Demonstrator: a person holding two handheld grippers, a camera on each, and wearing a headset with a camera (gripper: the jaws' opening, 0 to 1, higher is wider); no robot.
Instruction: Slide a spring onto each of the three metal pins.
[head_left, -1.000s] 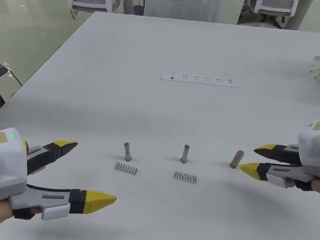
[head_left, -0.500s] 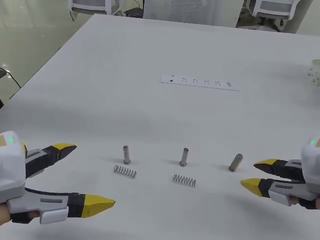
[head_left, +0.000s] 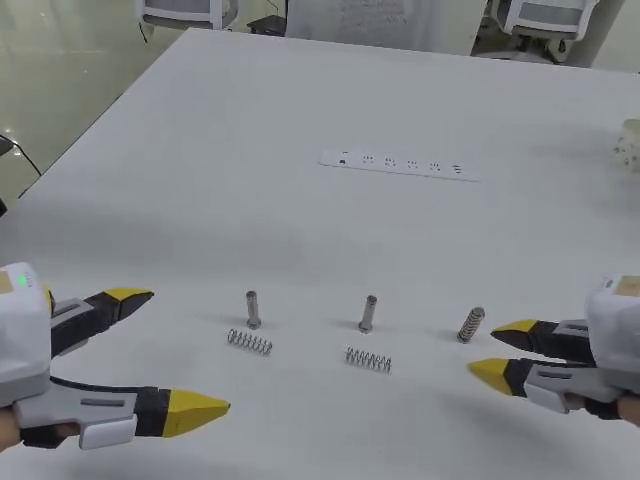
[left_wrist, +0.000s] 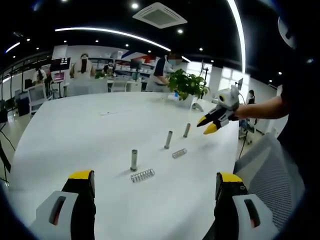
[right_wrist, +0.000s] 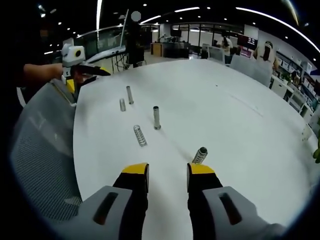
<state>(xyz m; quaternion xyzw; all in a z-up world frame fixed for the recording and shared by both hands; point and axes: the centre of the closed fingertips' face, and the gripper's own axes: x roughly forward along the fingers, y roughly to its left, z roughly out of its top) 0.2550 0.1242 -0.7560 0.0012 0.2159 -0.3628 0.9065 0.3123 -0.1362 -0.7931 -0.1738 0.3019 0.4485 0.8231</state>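
The left gripper (head_left: 188, 349) is gaping wide, the right gripper (head_left: 484, 348) narrowly, both empty; between them are standing three pins (head_left: 368, 312), two loose springs (head_left: 249, 342) lying alongside.

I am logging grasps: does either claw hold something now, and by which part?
Nothing is held: the left claw and right claw are both open, empty.

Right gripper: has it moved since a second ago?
Yes. The right gripper has drawn back, lower in the head view, away from the spring-covered pin; its jaws were right beside that pin before.
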